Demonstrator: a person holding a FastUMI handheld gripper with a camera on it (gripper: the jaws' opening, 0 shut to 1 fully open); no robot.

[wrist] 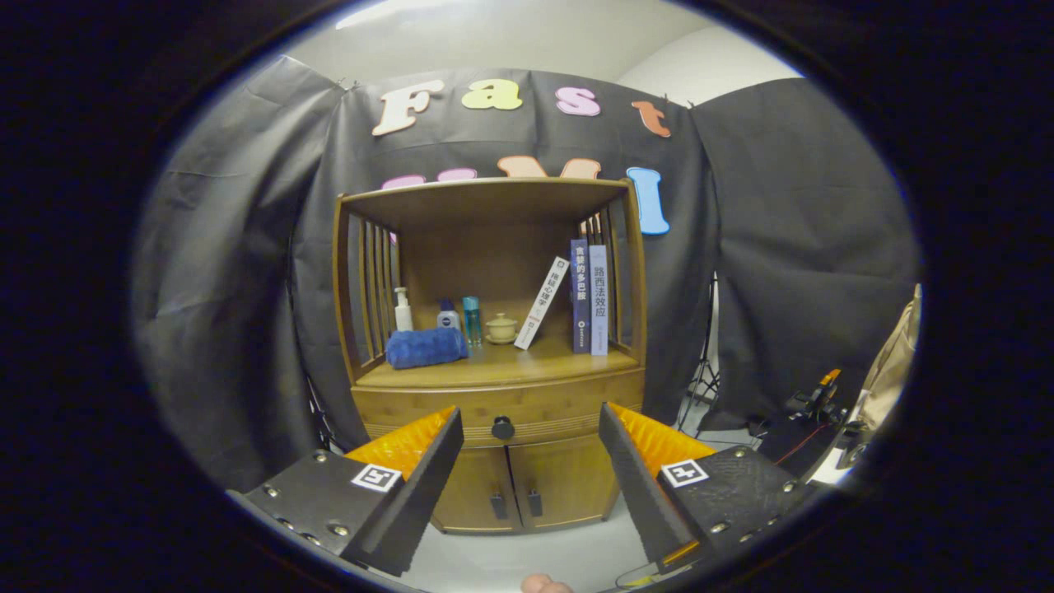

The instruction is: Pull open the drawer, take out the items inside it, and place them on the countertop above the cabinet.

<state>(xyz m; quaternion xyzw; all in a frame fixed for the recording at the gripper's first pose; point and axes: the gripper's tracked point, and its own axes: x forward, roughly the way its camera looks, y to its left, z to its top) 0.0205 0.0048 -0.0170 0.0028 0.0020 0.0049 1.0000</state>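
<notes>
A wooden cabinet (494, 362) stands ahead of me against the black cloth wall. Its drawer (502, 405) is closed, with a round dark knob (503, 427) at its middle. The knob lies beyond my fingers, in line with the gap between them. My gripper (530, 428) is open and holds nothing. Above the drawer is the countertop (527, 366), an open shelf. On it sit a rolled blue towel (426, 347), a white pump bottle (403, 310), a small blue bottle (471, 319), a lidded cup (501, 328) and three books (580, 296).
Two lower cabinet doors (527, 492) with dark handles sit under the drawer. A light stand (706, 362) and some gear (815, 403) are on the floor to the right of the cabinet. A fingertip (539, 584) shows below my fingers.
</notes>
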